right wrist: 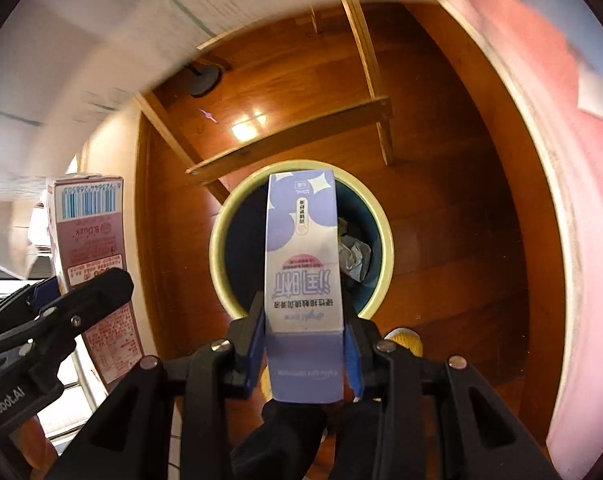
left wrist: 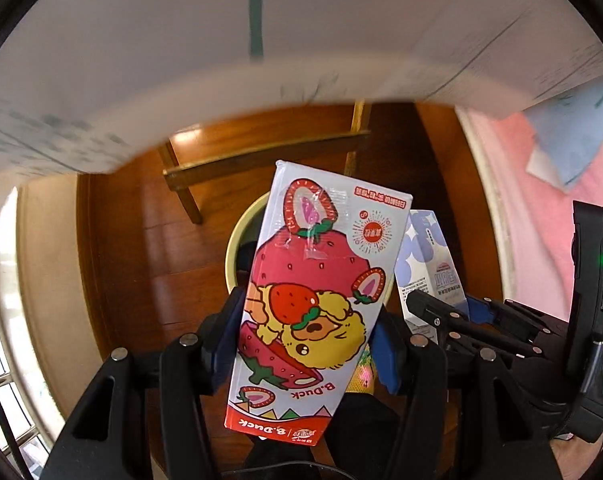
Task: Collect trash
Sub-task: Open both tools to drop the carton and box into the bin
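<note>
My left gripper [left wrist: 305, 332] is shut on a strawberry B.Duck carton [left wrist: 313, 304] and holds it above a round yellow-rimmed bin [left wrist: 237, 236] on the wooden floor. My right gripper [right wrist: 303, 320] is shut on a purple and white box [right wrist: 301, 248], held over the same bin [right wrist: 217, 240]. Crumpled grey trash [right wrist: 355, 256] lies inside the bin. The purple box [left wrist: 429, 256] and right gripper [left wrist: 441, 312] show at the right of the left wrist view. The strawberry carton [right wrist: 93, 264] and left gripper [right wrist: 81, 300] show at the left of the right wrist view.
A white table edge [left wrist: 141, 80] hangs over the top of both views. Wooden table legs and a crossbar [right wrist: 293, 136] stand behind the bin. A pink surface [right wrist: 581, 240] curves along the right. A blue cloth [left wrist: 573, 136] lies on it.
</note>
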{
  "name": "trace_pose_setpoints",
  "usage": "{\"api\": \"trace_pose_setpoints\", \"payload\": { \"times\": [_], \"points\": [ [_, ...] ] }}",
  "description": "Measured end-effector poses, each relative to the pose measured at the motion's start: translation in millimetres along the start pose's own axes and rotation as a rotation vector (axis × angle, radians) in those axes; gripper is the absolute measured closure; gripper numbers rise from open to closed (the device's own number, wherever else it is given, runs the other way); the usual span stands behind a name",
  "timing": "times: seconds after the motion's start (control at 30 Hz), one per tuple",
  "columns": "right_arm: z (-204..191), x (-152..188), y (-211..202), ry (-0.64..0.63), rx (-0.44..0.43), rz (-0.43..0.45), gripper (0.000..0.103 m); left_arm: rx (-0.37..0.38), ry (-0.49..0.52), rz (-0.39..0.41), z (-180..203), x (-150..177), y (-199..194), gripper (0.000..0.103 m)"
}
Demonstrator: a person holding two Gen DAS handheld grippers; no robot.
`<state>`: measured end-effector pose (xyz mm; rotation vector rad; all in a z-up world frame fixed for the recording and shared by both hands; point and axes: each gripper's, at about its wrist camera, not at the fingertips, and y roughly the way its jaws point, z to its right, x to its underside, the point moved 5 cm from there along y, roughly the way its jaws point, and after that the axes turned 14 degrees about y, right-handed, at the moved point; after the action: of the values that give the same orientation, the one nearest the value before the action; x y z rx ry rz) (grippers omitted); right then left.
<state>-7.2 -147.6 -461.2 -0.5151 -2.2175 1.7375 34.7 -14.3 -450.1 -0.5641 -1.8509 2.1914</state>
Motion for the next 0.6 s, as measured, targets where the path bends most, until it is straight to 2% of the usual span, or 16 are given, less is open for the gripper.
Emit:
{"api": "trace_pose_setpoints", "payload": {
  "times": [0.23,0.43,0.47,0.5,0.53,0.57,0.6],
  "points": [
    [9,-12,46,-0.001,0.014,-0.022,0.069,0.01,-0.017,-0.03,9,-5,55,0.047],
    [8,-21,60,-0.001,-0.002,-0.018,0.064,0.007,-0.018,-0.027,0,-6,70,0.045],
    [9,-24,62,0.007,-0.005,-0.019,0.063,0.005,-0.015,-0.028,-5,-7,69,0.041],
    [11,-26,64,0.014,-0.001,-0.014,0.055,0.009,-0.015,-0.033,-9,-7,70,0.028],
    [13,-28,65,0.022,0.013,-0.005,0.048,0.02,-0.018,-0.045,-12,-7,73,0.02],
    [14,-29,65,0.027,0.023,0.001,0.039,0.027,-0.023,-0.052,-14,-7,75,0.008],
    [15,-29,66,0.033,0.029,0.008,0.037,0.032,-0.028,-0.055,-17,-7,74,0.001]
  ]
}}
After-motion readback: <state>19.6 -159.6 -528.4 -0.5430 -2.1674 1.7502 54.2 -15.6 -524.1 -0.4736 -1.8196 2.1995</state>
